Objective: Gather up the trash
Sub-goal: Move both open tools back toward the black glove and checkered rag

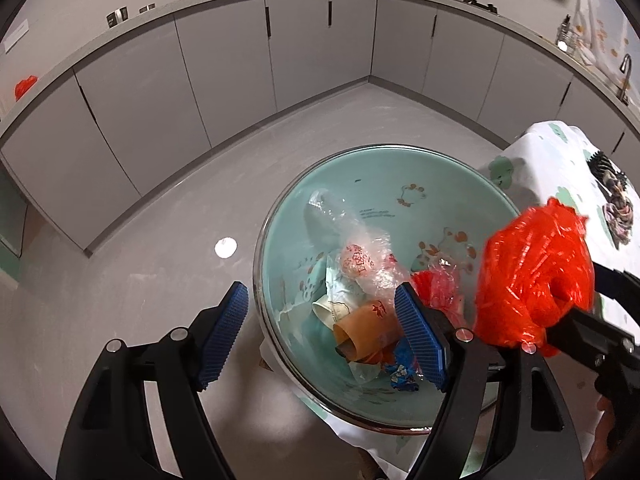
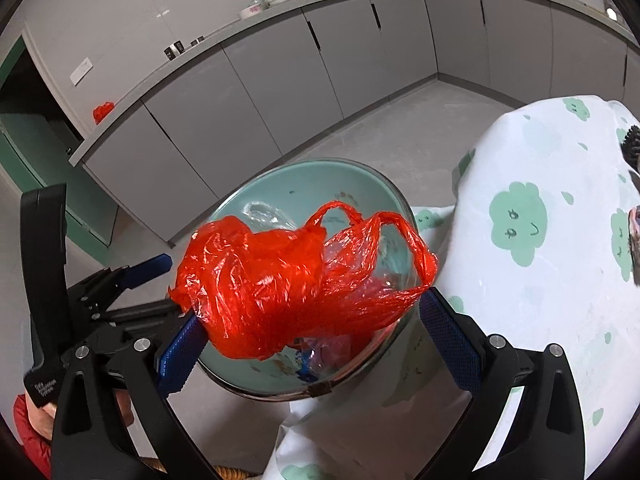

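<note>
Red plastic bag (image 2: 276, 280) is being held by the right claw (image 2: 308, 320) — loosely, so it risks being dropped outside the basin (image 2: 280, 184); the left claw (image 1: 320, 336) is being kept wide, empty.

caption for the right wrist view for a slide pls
Right gripper holding a crumpled red plastic bag above a green basin of trash, beside a cloth-covered table.

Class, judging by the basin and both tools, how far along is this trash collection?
Done: wrappers, a paper cup and clear plastic already lie in the green basin. In hand: the right tool holds a crumpled red plastic bag over it; the left tool stands open at the rim. Left: dropping the bag in.
</note>
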